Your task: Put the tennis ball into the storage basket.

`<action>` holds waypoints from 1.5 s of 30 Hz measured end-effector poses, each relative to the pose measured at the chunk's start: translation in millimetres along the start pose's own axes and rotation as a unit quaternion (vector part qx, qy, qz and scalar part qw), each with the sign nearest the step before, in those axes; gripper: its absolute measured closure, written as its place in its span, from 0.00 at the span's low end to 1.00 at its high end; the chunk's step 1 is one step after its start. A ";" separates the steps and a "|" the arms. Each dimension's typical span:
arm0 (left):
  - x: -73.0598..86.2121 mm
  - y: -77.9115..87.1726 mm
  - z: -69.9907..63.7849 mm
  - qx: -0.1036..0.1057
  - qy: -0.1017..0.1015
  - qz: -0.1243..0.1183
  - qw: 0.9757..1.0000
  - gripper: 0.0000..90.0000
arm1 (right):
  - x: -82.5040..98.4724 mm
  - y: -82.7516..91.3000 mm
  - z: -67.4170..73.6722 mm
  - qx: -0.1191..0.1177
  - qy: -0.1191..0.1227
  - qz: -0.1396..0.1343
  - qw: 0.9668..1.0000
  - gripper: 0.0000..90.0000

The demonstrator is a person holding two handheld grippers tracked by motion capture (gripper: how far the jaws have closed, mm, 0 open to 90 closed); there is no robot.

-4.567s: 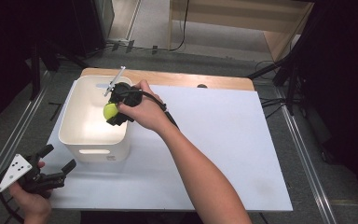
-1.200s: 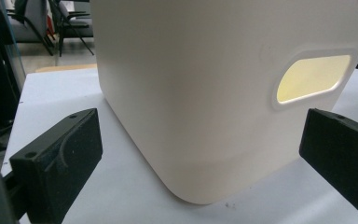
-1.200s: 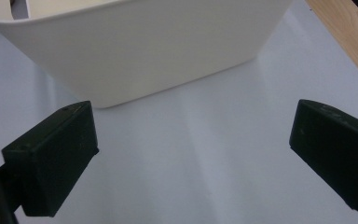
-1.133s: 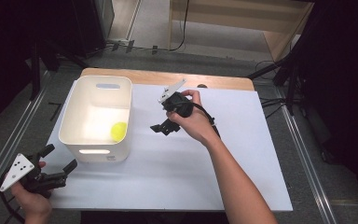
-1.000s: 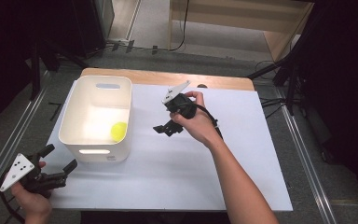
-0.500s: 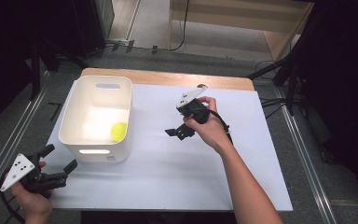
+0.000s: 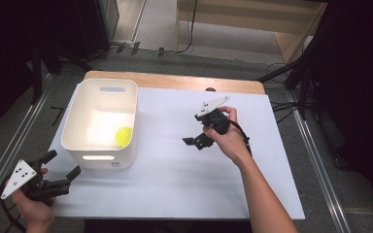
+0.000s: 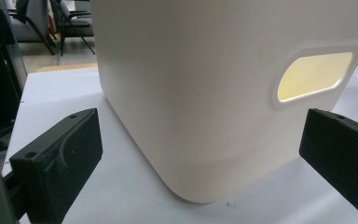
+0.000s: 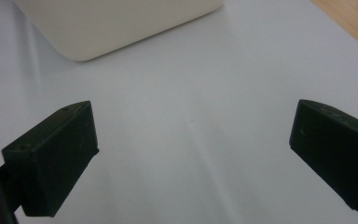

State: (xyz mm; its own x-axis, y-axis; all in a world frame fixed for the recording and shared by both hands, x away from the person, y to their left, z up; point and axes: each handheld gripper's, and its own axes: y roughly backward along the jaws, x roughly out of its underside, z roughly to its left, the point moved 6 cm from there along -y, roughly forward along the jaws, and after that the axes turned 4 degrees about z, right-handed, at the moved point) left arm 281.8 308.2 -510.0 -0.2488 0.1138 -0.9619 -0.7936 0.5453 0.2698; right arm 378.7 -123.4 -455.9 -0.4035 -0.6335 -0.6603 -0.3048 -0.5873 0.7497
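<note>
Ball [image 7: 124, 136] sits in the bin [image 7: 80, 118], near right corner. Right gripper [image 7: 197, 141] and left gripper [image 7: 58, 170] both gape empty. Probably just park them clear of the bin.

Smooth matt plastic bin [image 7: 83, 143]; matt white sheet [image 7: 184, 179] over wooden table [image 7: 175, 81]; matt black claw [image 9: 186, 158].

a white-topped table [image 7: 175, 194] carries a white bin [image 7: 80, 141] at its left.

Ball [image 7: 124, 136] in bin [image 7: 76, 116] (table's [image 7: 175, 179] left side).
</note>
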 end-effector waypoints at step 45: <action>0.4 -1.0 -1.1 -0.005 -0.005 0.005 1.000 0.00 | 103.2 37.5 -7.2 0.026 -0.080 -0.056 0.995 0.00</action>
State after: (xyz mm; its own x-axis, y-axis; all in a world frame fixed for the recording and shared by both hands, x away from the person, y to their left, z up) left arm 281.9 306.8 -510.6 -0.2506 0.1273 -0.9597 -0.7966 0.5362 0.2791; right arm 331.8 -214.4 -496.3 -0.4960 -0.4740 -0.7276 -0.3977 -0.6208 0.6756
